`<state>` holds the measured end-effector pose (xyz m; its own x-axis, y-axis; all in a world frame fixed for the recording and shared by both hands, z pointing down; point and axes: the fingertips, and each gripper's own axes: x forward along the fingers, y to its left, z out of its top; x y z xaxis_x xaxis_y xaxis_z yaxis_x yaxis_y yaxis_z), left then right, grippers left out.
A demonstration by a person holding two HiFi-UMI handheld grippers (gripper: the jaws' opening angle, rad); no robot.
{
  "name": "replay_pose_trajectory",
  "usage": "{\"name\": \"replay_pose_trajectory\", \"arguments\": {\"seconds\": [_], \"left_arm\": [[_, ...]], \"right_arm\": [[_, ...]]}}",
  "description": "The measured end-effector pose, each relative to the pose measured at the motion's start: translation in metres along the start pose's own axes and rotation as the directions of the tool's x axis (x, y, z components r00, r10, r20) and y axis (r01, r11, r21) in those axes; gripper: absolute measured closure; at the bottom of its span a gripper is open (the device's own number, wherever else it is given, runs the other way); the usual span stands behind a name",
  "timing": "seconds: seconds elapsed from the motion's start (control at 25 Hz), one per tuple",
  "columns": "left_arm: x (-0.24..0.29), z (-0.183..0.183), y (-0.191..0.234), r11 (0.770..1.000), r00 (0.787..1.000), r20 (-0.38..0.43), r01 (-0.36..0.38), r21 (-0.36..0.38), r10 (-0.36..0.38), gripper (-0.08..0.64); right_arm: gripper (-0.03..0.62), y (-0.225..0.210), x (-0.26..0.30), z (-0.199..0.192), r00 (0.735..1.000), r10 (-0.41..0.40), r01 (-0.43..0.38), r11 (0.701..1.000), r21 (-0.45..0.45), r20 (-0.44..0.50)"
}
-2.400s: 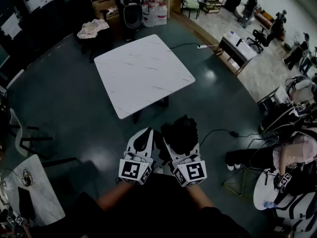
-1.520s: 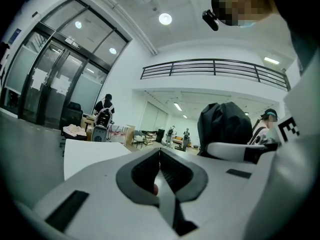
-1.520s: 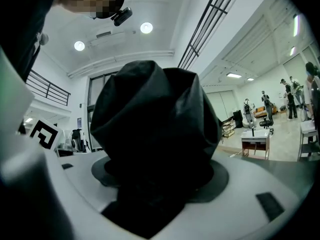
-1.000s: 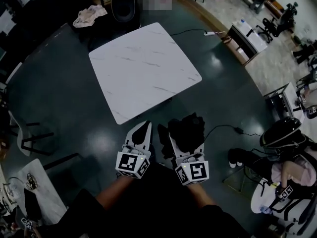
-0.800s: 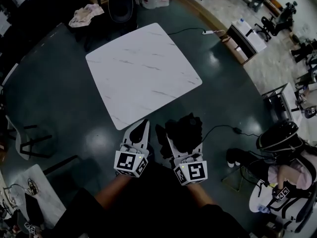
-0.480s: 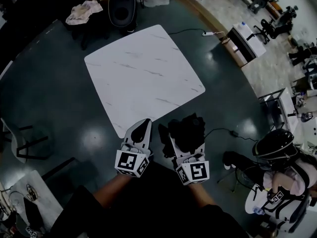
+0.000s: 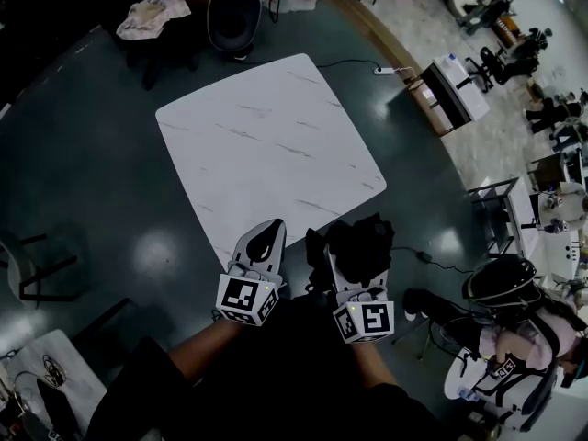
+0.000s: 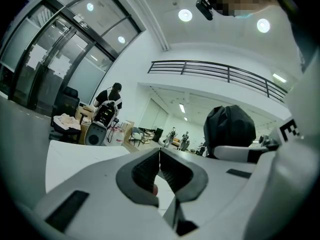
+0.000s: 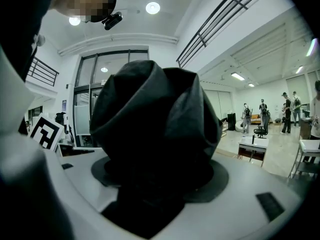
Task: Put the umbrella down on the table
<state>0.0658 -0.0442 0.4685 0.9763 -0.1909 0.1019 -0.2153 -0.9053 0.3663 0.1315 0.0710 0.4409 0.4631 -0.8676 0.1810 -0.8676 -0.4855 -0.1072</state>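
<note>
Change: the table (image 7: 266, 145) sits far closer to the grippers in the head view than a moment ago. Its near edge, then well apart from them, now lies right at the L gripper (image 7: 268, 232) tip. So the person is walking up to it, both grippers carried fwd side by side.

Grip is unchanged. The R gripper (image 7: 351, 269) jaws stand wide, clamped on the folded black umbrella (image 7: 360, 242). It bulges out past them and hangs in the air just short of the table's near edge, not over the top yet. The L gripper's jaws are pressed together, nothing btwn them.

For the task: approach looks nearly done. Still to do: bring the umbrella over the bare top, lower it, let go.
</note>
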Motion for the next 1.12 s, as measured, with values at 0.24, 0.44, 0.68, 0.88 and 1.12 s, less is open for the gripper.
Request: {"name": "replay_pose_trajectory", "arguments": {"seconds": [0.24,0.44,0.68,0.88,1.12], "left_arm": [[-0.007,0.001,0.027,1.000,1.000,0.011,-0.026,-0.012,0.026,0.543],[-0.019,-0.004,0.058,0.996,0.997,0.042,-0.062,-0.071,0.065,0.543],[-0.023,-0.006,0.087,0.975,0.975,0.062,-0.211,-0.068,0.215,0.543],[-0.033,-0.010,0.119,0.934,0.935,0.053,-0.345,-0.093,0.351,0.543],[-0.003,-0.016,0.137,0.905,0.907,0.031,-0.417,-0.077,0.421,0.543]], "right_arm": [[0.267,0.008,0.028,-0.012,0.999,0.015,-0.014,1.000,0.027,-0.049],[0.267,0.031,0.064,-0.022,0.993,0.096,-0.095,0.995,0.019,-0.073],[0.267,0.044,0.117,-0.038,0.958,0.259,-0.259,0.966,0.013,-0.125],[0.267,0.067,0.157,-0.070,0.903,0.366,-0.370,0.929,0.025,-0.226],[0.267,0.061,0.207,-0.109,0.850,0.430,-0.433,0.899,0.061,-0.306]]}}
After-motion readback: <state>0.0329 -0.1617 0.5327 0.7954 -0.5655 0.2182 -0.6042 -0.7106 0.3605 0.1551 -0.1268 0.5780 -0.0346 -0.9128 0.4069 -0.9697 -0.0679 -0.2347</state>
